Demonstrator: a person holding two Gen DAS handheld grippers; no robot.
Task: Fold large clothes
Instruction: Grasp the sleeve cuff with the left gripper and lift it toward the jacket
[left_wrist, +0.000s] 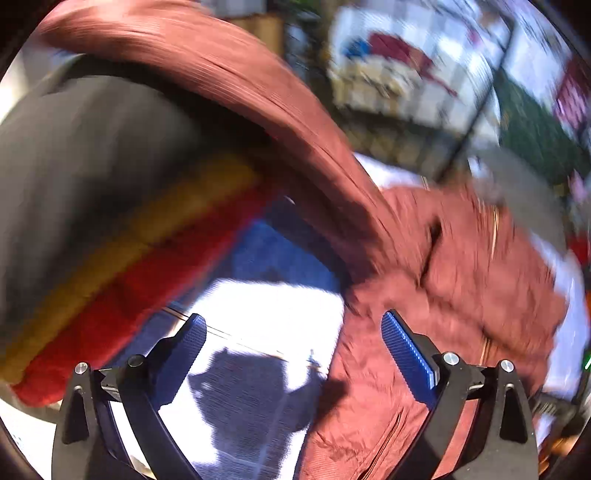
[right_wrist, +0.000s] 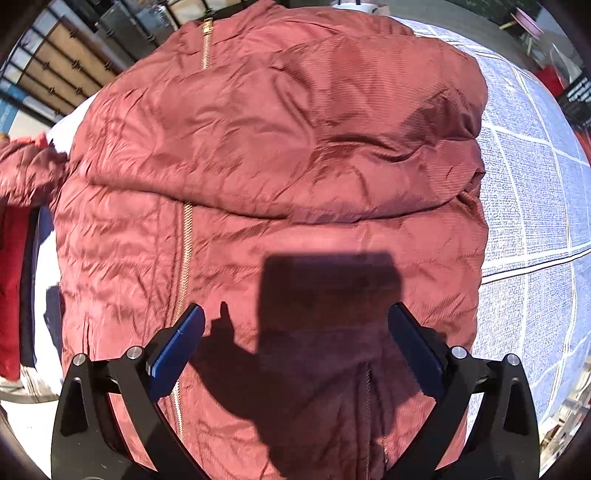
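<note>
A dusty-red quilted jacket (right_wrist: 280, 155) with a gold zipper (right_wrist: 184, 251) lies spread on a white-and-blue patterned cloth (right_wrist: 532, 229). One sleeve is folded across its chest. My right gripper (right_wrist: 295, 332) hovers open just above the jacket's lower part and casts a shadow on it. In the blurred left wrist view the jacket (left_wrist: 443, 280) lies to the right, and its other sleeve (left_wrist: 229, 74) arcs through the air across the top. My left gripper (left_wrist: 293, 332) is open and empty over the cloth (left_wrist: 269, 314) at the jacket's left edge.
In the left wrist view a dark garment with yellow and red stripes (left_wrist: 122, 240) fills the left side, close by. A red garment (right_wrist: 13, 280) lies at the left edge of the right wrist view. A metal railing (right_wrist: 48, 66) stands behind the table.
</note>
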